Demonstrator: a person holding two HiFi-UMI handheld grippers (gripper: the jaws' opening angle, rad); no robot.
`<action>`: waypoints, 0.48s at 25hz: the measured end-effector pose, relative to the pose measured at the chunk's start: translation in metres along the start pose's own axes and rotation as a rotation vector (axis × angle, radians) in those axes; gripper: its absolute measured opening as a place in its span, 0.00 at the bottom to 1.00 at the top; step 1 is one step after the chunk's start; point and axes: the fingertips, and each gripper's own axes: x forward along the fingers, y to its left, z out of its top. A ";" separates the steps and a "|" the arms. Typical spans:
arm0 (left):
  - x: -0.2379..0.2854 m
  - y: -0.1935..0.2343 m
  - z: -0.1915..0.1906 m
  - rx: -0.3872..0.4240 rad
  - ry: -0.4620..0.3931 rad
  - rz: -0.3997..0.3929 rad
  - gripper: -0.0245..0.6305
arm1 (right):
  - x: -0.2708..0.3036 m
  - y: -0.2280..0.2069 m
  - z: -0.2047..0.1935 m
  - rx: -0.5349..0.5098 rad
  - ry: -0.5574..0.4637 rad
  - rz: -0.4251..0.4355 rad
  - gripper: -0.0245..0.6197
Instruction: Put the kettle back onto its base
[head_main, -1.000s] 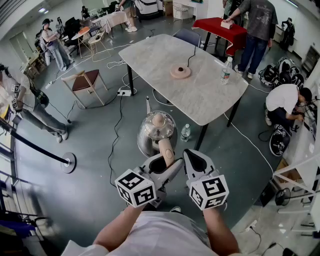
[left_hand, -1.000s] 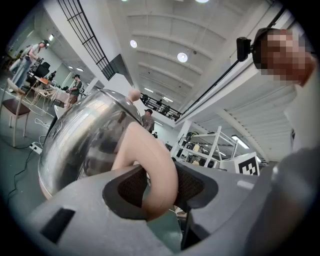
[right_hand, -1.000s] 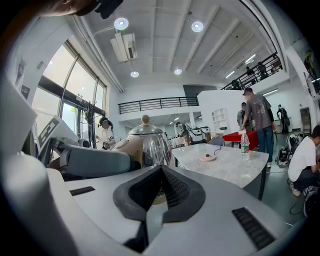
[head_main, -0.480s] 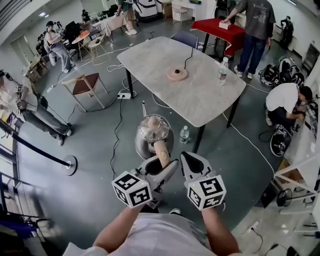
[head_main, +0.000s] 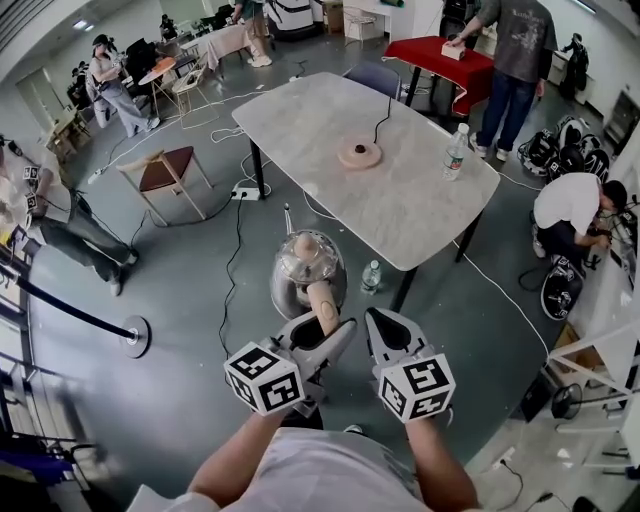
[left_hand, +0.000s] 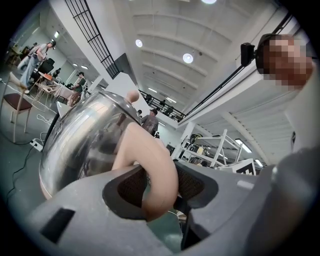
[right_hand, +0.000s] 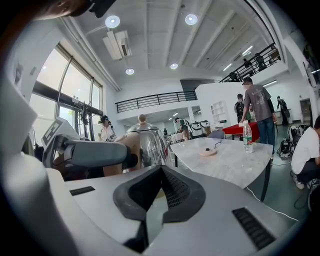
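The steel kettle (head_main: 308, 268) with its beige handle (head_main: 322, 305) hangs over the floor, short of the table. My left gripper (head_main: 330, 335) is shut on that handle (left_hand: 150, 165), and the kettle body (left_hand: 85, 135) sits just beyond the jaws. Its round beige base (head_main: 360, 154) with a black cord lies on the marble table (head_main: 400, 210). My right gripper (head_main: 385, 325) is beside the left one, shut and empty. In the right gripper view the kettle (right_hand: 145, 142) is at the left and the base (right_hand: 207, 151) is farther off on the table (right_hand: 225, 160).
A water bottle (head_main: 456, 150) stands at the table's right edge, and another (head_main: 371, 277) stands on the floor by a table leg. A chair (head_main: 165, 170), floor cables and a stanchion (head_main: 133, 335) are to the left. A person (head_main: 570, 200) crouches at the right.
Both grippers and the kettle have shifted a little together in the head view. The left grip on the handle is unchanged and the right gripper stays shut.
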 end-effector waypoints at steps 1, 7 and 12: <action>0.002 0.007 0.006 0.000 0.001 -0.004 0.30 | 0.009 -0.002 0.003 0.000 0.001 -0.006 0.04; 0.011 0.060 0.044 0.007 0.024 -0.050 0.30 | 0.073 -0.004 0.026 -0.001 0.008 -0.045 0.04; 0.015 0.109 0.077 0.017 0.051 -0.105 0.30 | 0.133 -0.004 0.046 -0.003 0.009 -0.083 0.05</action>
